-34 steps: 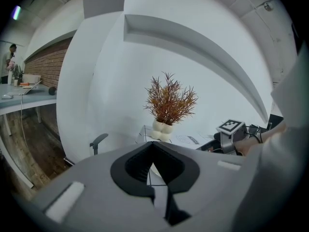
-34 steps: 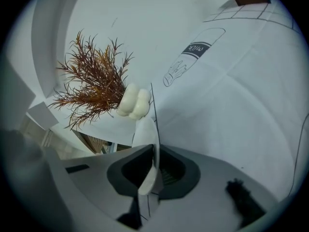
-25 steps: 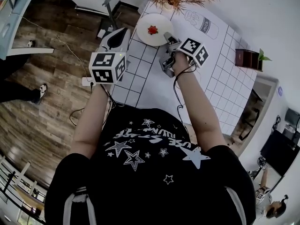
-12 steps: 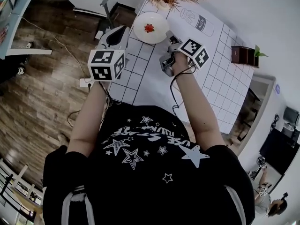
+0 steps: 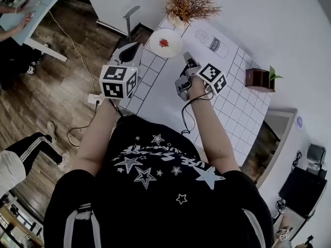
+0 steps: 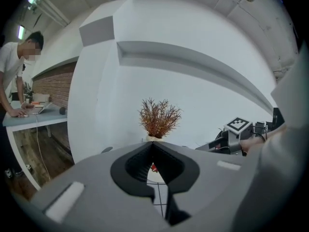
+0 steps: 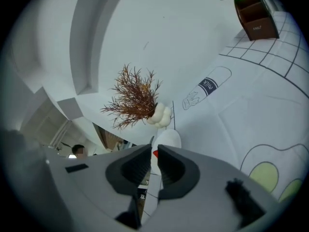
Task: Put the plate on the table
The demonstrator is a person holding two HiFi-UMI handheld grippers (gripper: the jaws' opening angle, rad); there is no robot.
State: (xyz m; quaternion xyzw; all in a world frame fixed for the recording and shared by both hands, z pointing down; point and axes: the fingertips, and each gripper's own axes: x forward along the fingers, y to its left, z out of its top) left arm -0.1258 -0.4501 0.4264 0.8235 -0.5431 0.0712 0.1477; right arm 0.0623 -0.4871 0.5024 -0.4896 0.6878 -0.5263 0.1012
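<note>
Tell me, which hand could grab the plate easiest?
Probably right: the right gripper points at the plate from over the table, jaws empty, slightly apart though just closing; the left gripper is shut.

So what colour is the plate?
The plate is white with a red centre mark; clearest in head view.

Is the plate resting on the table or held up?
Resting on the table: the plate lies flat on it beside the dried plant.
</note>
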